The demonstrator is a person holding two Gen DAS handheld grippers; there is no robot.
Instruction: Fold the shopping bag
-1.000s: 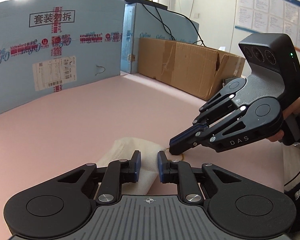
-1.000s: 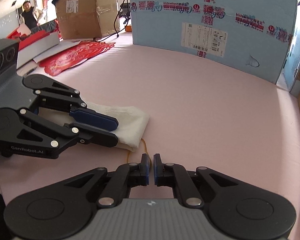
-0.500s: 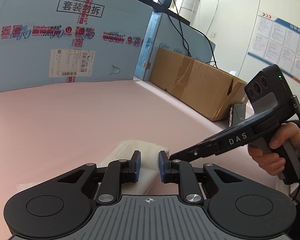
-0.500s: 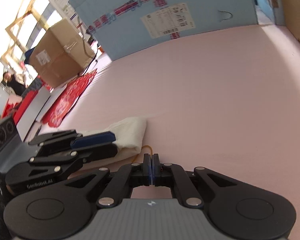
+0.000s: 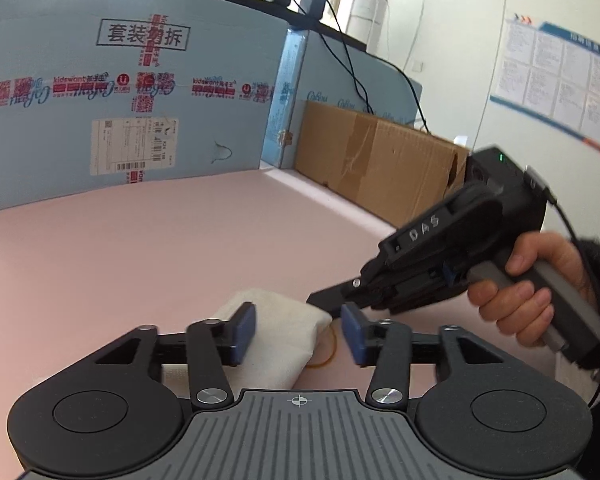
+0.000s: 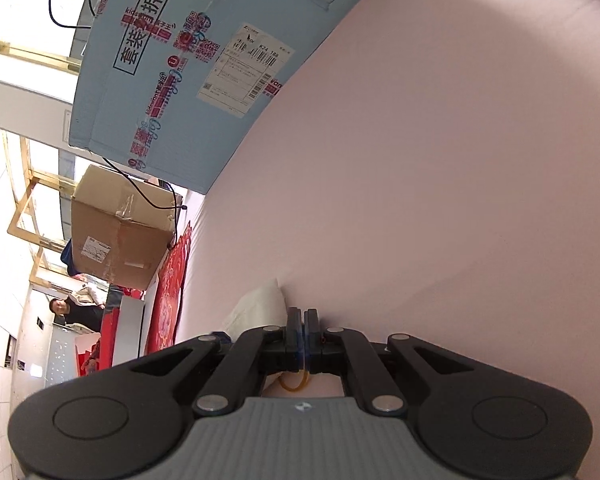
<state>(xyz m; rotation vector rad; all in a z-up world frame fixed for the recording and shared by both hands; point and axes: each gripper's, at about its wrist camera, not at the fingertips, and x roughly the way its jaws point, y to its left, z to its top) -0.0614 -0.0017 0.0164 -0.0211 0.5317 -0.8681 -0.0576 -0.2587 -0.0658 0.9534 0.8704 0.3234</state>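
A white shopping bag (image 5: 288, 344), folded into a small thick bundle, lies on the pink table (image 5: 140, 248). My left gripper (image 5: 298, 334) straddles its near end and its jaws are opening; the right pad (image 5: 352, 332) stands clear of the cloth. A yellow rubber band (image 5: 327, 354) curls beside the bag's right edge. My right gripper (image 5: 324, 302), held in a hand (image 5: 532, 288), comes in from the right, rolled on its side, tip down at the bag's corner. In its own view the right gripper (image 6: 304, 328) is shut, with the rubber band (image 6: 294, 386) looping out under its pads and the bag (image 6: 260, 304) just to the left.
A tall blue printed carton (image 5: 120, 100) walls off the back of the table, and a brown carton (image 5: 380, 168) stands along the right. Another brown box (image 6: 116, 232), red paper cuttings (image 6: 172, 300) and a person (image 6: 72, 312) are off the table's far side.
The left jaws have spread apart off the bag. The right gripper has shut fully, rolled onto its side and dropped closer to the bag's corner.
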